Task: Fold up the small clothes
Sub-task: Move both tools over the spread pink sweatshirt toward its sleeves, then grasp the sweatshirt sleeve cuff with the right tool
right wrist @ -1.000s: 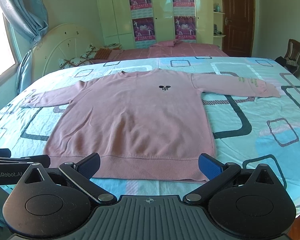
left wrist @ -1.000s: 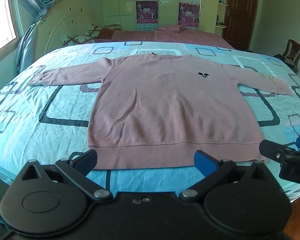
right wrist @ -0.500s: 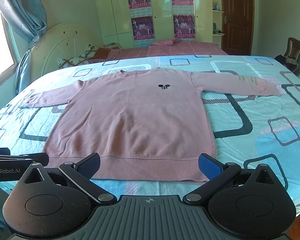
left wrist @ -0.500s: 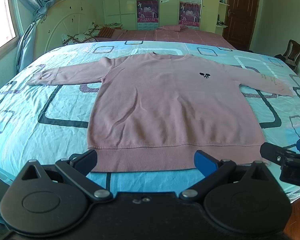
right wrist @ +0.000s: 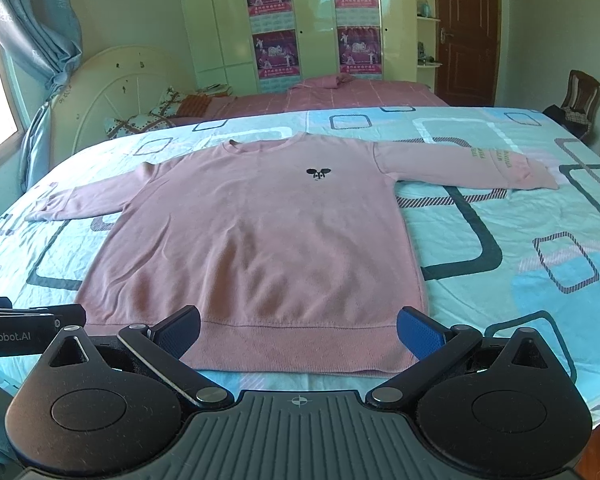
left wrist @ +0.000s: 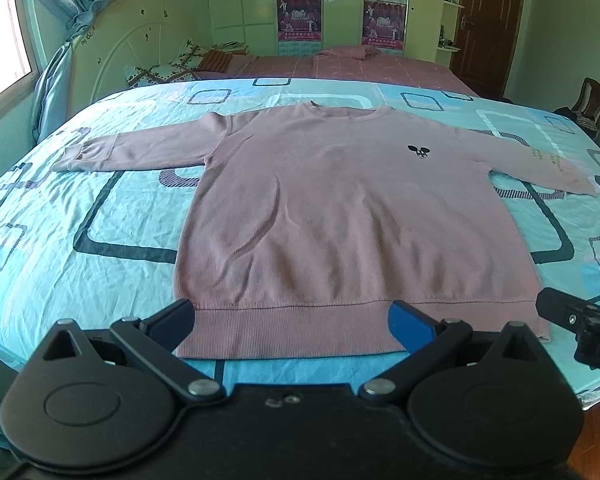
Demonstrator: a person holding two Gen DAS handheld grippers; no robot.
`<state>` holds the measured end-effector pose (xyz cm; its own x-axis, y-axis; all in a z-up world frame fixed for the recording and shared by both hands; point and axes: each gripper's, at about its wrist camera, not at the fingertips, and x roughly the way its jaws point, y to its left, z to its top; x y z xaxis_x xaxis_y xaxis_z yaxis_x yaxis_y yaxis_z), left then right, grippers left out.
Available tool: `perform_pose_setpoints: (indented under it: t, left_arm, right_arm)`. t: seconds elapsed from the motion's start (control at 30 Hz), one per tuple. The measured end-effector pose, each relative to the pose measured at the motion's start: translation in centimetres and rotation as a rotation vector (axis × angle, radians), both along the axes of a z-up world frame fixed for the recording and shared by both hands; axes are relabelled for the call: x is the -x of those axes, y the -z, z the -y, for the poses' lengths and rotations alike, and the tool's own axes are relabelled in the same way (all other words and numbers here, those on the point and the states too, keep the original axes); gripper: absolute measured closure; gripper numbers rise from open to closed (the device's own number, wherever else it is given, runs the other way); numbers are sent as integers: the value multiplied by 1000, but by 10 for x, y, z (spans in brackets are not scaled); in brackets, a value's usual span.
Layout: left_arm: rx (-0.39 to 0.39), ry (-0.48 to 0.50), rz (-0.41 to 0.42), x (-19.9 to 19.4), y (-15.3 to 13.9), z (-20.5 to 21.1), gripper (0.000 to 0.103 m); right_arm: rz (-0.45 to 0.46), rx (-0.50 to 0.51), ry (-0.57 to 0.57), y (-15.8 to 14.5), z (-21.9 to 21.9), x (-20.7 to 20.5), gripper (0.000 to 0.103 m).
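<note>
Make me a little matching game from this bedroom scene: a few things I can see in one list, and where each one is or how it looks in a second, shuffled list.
Things:
1. pink sweatshirt
2. left tongs
3. wooden chair
4. blue curtain

Descriptions:
A. open, at the hem, holding nothing
B. by the window, far left
C. spread flat on the bed, sleeves out
D. at the room's right edge, near the brown door

Pairs: 1-C, 2-A, 3-D, 4-B

Pale yellow walls, a cream wardrobe [right wrist: 292, 24] with posters, a dark wooden door [right wrist: 466, 32], blue curtains [right wrist: 32, 28] beside a bright window [left wrist: 18, 28]; possibly a chair [right wrist: 580, 96] at right.
</note>
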<state>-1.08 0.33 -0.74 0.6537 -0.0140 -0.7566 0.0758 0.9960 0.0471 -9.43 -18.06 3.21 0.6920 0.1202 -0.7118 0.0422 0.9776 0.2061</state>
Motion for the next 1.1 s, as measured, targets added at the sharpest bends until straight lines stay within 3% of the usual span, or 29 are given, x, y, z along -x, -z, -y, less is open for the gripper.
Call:
perform_pose_setpoints:
  t: [0.53, 1.1]
  left_arm:
    - [-9, -23, -27, -55, 11, -1, 1]
    - [6, 25, -37, -184, 39, 12, 1]
  right_arm:
    - [-13, 20, 56, 15, 17, -41, 0]
    - [2, 49, 187, 46, 66, -147, 0]
